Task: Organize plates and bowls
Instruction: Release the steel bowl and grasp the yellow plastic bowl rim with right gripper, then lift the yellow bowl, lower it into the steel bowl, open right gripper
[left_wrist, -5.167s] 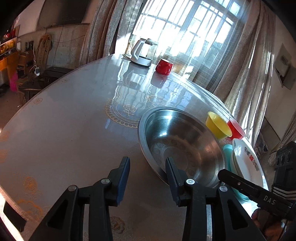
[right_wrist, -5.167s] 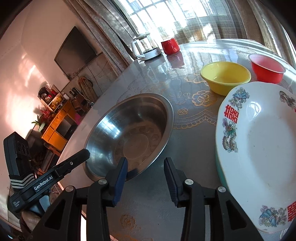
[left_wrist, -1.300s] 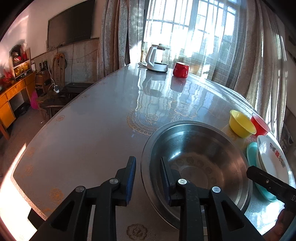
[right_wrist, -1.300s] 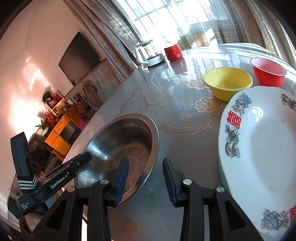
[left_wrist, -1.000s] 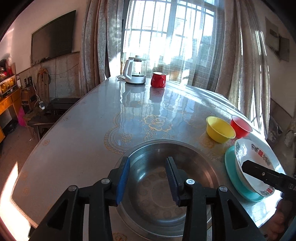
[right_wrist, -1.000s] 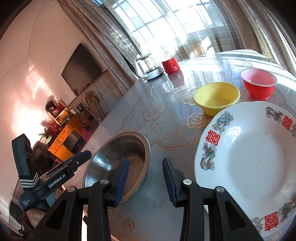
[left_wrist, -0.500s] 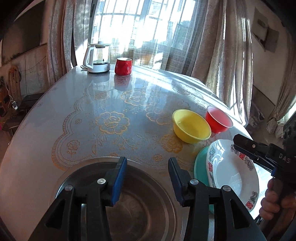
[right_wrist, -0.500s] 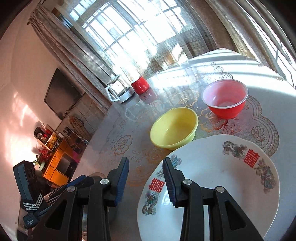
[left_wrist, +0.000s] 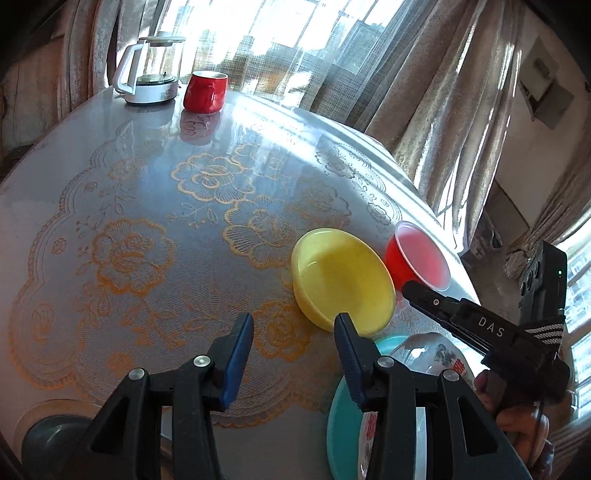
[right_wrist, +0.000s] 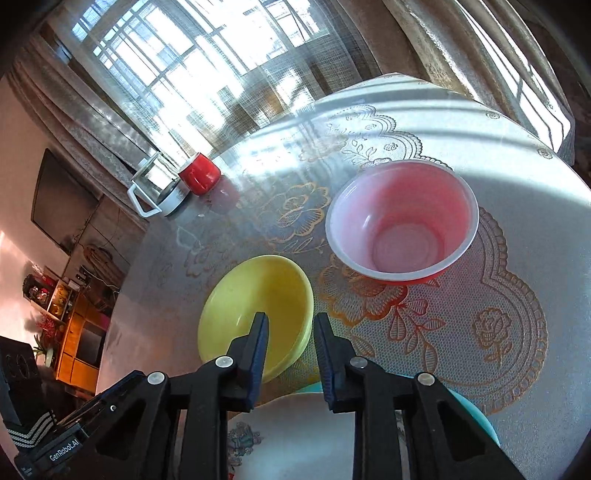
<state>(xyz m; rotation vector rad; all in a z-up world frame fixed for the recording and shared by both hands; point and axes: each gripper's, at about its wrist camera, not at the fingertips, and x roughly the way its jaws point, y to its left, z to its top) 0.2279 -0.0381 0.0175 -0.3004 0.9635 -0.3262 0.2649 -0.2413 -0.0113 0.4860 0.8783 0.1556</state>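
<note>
A yellow bowl (left_wrist: 343, 282) sits on the lace-patterned table, also in the right wrist view (right_wrist: 255, 321). A red bowl (left_wrist: 421, 256) stands just right of it, pink inside (right_wrist: 402, 221). A white decorated plate (right_wrist: 295, 435) lies on a teal plate (left_wrist: 341, 417) near the front edge. My left gripper (left_wrist: 293, 330) is open and empty, just short of the yellow bowl. My right gripper (right_wrist: 290, 326) is open, its jaws on either side of the yellow bowl's near rim. The steel bowl's rim (left_wrist: 48, 428) shows at bottom left.
A glass kettle (left_wrist: 151, 72) and a red mug (left_wrist: 205, 90) stand at the table's far edge by the curtained window. The table edge (left_wrist: 424, 192) curves close behind the red bowl. A TV and cabinet (right_wrist: 79, 339) stand off to the left.
Both grippers have swung right, away from the steel bowl. The right gripper has advanced over the white plate to the yellow bowl's rim. The left gripper has neared the yellow bowl.
</note>
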